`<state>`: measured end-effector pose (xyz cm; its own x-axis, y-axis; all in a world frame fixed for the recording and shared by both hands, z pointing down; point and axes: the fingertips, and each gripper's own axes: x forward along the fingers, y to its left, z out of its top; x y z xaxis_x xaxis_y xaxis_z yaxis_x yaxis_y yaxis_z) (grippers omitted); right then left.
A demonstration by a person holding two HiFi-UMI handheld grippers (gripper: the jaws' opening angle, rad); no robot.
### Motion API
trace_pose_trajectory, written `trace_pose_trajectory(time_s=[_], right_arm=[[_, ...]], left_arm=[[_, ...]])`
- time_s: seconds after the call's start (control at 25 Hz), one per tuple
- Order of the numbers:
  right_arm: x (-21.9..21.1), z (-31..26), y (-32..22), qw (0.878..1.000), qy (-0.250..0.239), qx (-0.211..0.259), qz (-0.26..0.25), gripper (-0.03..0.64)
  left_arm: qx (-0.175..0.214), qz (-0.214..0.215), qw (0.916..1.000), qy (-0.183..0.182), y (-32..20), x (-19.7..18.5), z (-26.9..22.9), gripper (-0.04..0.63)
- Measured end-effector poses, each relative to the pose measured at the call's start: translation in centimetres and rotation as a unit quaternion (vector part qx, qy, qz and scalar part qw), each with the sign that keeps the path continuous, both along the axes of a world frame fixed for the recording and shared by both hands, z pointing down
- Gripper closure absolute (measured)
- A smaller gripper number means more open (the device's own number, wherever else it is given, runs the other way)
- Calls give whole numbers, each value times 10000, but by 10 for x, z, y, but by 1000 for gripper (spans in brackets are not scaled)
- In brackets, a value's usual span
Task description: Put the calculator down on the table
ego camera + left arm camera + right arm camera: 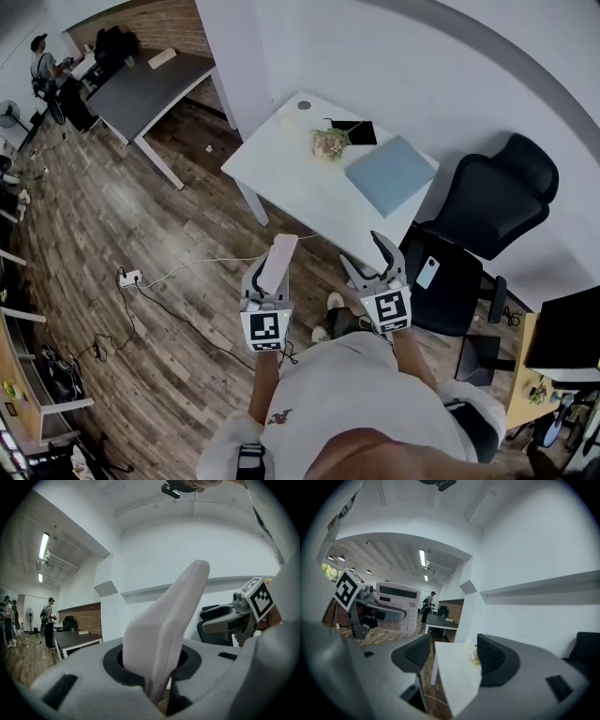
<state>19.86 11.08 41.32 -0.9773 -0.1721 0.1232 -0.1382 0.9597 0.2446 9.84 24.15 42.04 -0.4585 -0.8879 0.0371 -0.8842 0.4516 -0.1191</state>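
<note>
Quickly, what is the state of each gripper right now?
Left gripper: closed on the calculator.
Right gripper: open, nothing between its jaws.

Two hand-held tools, the left gripper (269,277) and the right gripper (367,255); one calculator (278,261); two tables, the white table (281,161) and the dark table (141,89); one black office chair (487,202); one blue folder (390,173); one bunch of flowers (328,142); one phone (427,272); one power strip (129,277).

calculator (173,616) base: hidden between jaws | object (427,272) on chair (497,199): perhaps phone
</note>
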Motion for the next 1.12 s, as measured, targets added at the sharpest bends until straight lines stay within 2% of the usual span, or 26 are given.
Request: trace_pose_trajectory(time_s=[0.68,1.12], right_arm=[[-74,-2,-45,10000,7,-10,16,305],[-131,-7,-81,9997,-94,17,-224,305]], left_arm=[[0,-147,9999,-12,-37,-75,2,495],[-45,-349,9994,-47,-68,-125,-8,494]])
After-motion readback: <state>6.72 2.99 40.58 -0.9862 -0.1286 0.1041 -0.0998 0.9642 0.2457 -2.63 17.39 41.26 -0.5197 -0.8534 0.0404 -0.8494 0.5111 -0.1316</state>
